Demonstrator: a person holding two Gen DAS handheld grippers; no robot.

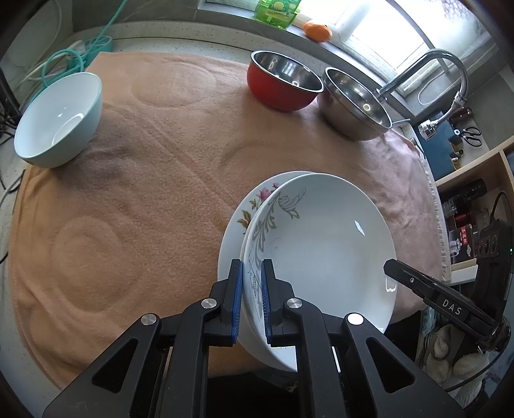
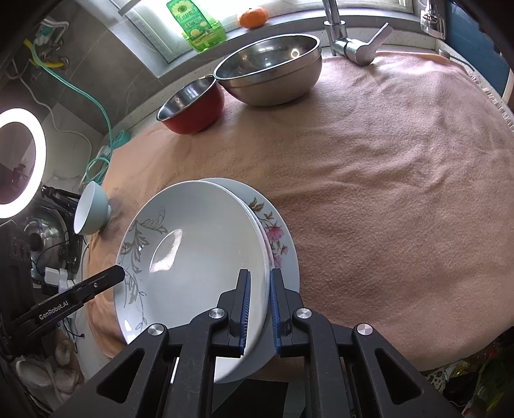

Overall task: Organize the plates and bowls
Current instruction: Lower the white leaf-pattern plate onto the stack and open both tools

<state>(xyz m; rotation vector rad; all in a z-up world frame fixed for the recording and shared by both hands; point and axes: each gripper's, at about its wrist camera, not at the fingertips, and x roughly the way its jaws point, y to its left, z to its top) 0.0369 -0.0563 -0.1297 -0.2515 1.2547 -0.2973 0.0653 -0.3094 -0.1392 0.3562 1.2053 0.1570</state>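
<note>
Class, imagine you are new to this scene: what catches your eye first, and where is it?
Two stacked plates sit at the near edge of the peach towel, with the left gripper and right gripper each clamping the rim on opposite sides. At the far edge stand a red bowl and a steel bowl, touching.

Sunlit window (image 1: pixel 379 29), lit ring lamp (image 2: pixel 19 164)

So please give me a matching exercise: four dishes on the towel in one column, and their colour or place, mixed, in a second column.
1. small ceramic bowl
2. bowl by the faucet
3. top plate
4. lower plate

a. pink flowers
b. grey leaf pattern, held by both grippers
c. pale blue outside
d. bare steel

Pairs: 1-c, 2-d, 3-b, 4-a
</note>
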